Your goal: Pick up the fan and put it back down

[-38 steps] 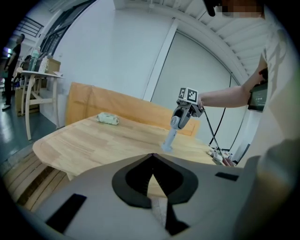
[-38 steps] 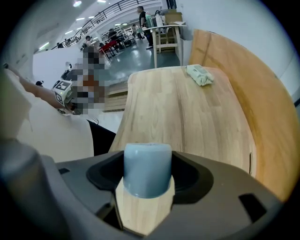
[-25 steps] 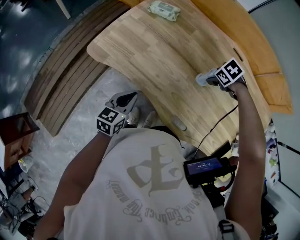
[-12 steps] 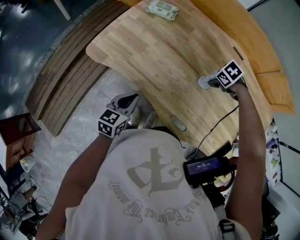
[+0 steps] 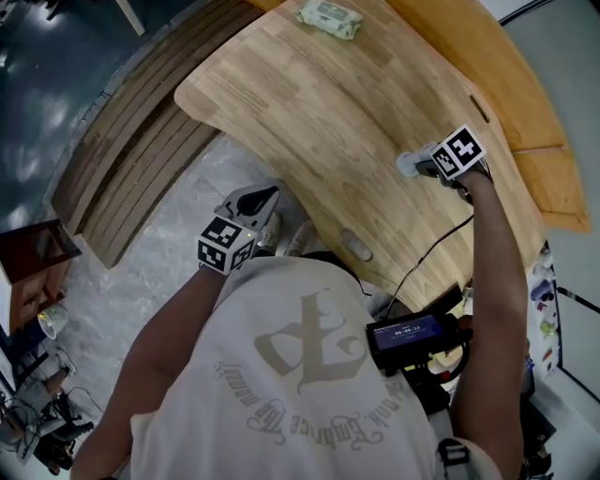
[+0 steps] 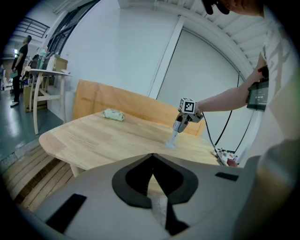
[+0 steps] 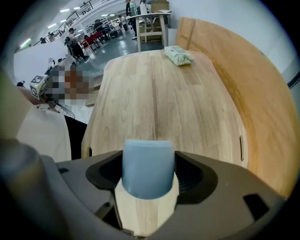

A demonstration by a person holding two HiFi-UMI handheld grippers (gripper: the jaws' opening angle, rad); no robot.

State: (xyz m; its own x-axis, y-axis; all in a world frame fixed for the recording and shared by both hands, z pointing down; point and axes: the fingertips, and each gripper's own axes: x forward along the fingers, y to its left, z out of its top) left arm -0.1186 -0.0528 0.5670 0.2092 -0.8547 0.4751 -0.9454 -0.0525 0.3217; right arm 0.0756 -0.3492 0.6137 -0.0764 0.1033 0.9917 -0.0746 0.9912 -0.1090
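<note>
The fan (image 7: 148, 165), a pale blue piece with a rounded body, is clamped between the two jaws of the right gripper (image 5: 424, 165). In the right gripper view the jaws are seen pressed against its two sides, parted only as far as the fan's body is wide, with the wood of the table (image 7: 154, 103) visible beneath it. In the left gripper view the fan is seen upright, its upper part inside the right gripper and its small round foot down at the tabletop. Whether the foot touches the wood or hangs just above it cannot be told. The fan is located near the table's right part, close to the raised wooden panel (image 5: 487, 66) behind it and well apart from the pack of wipes (image 5: 326, 19) at the far end.

The right arm (image 5: 492, 253) is stretched forward over the table's near edge, almost straight, with the gripper tilted down onto the fan.

The left gripper (image 5: 255, 201) is held low, off the table and over the floor (image 5: 178, 253), close to the person's body, with the left arm (image 5: 164, 328) bent. Its jaws are brought together at the tips, and nothing is gripped between them.
</note>
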